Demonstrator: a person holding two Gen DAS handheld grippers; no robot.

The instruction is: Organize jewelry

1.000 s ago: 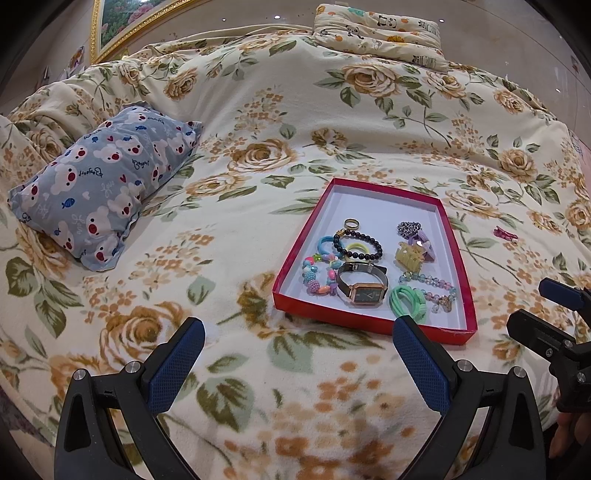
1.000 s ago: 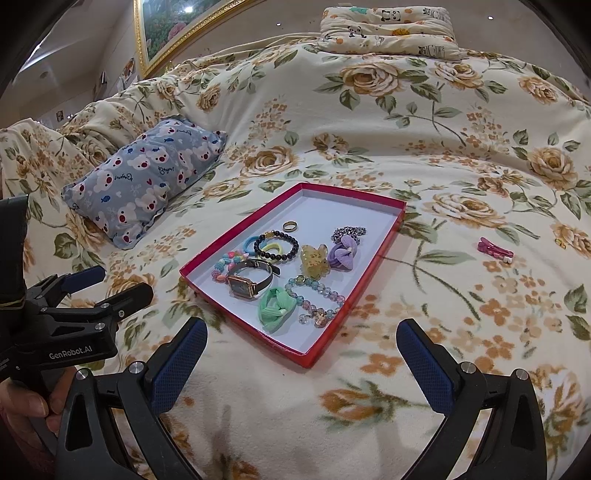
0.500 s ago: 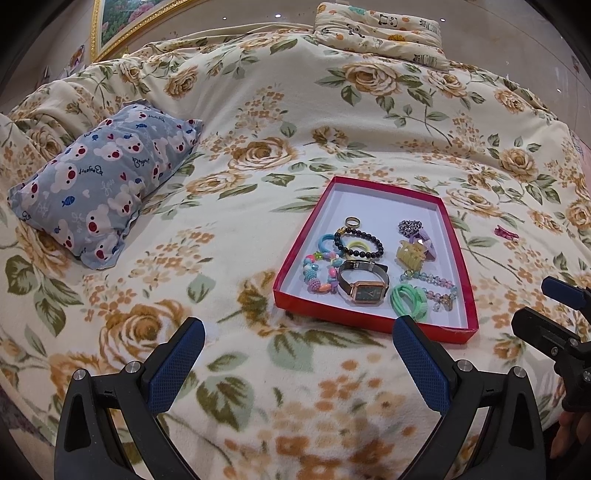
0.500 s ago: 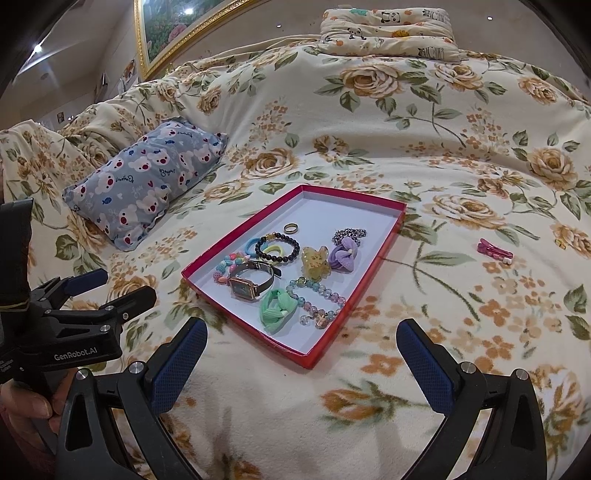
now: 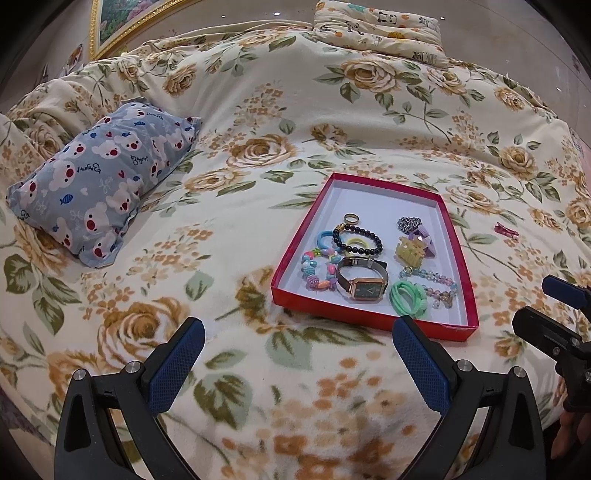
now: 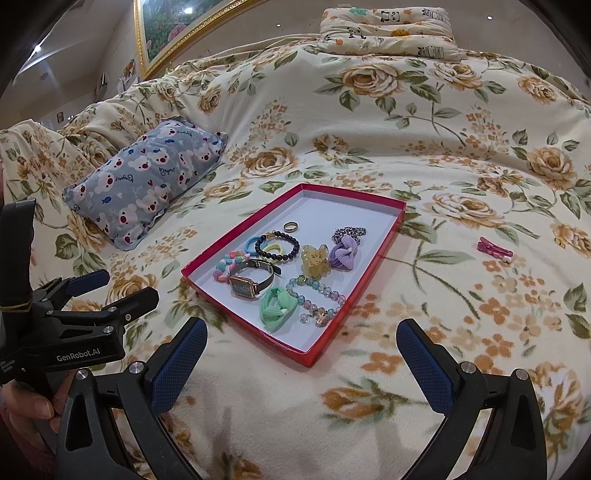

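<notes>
A red tray (image 5: 295, 254) (image 6: 207, 254) with a white floor lies on a floral bedspread. It holds a wristwatch (image 5: 364, 286) (image 6: 245, 286), a black bead bracelet (image 5: 356, 238) (image 6: 277, 243), a gold ring (image 5: 351, 218) (image 6: 290, 226), a green hair tie (image 5: 408, 298) (image 6: 277, 306), a yellow claw clip (image 5: 409, 251) (image 6: 314, 262), a purple bow (image 6: 345, 253) and bead bracelets. A pink hair clip (image 5: 506, 230) (image 6: 493, 250) lies on the bedspread right of the tray. My left gripper (image 5: 297, 360) and right gripper (image 6: 301, 363) are open and empty, both short of the tray's near edge.
A grey bear-print pillow (image 5: 99, 184) (image 6: 147, 177) lies to the left. A folded panda-print quilt (image 5: 376, 29) (image 6: 388, 33) sits at the far edge. A gold-framed picture (image 6: 177, 26) leans behind the bed.
Both grippers have drifted slightly; the tray and jewelry have not moved. Both stay open.
</notes>
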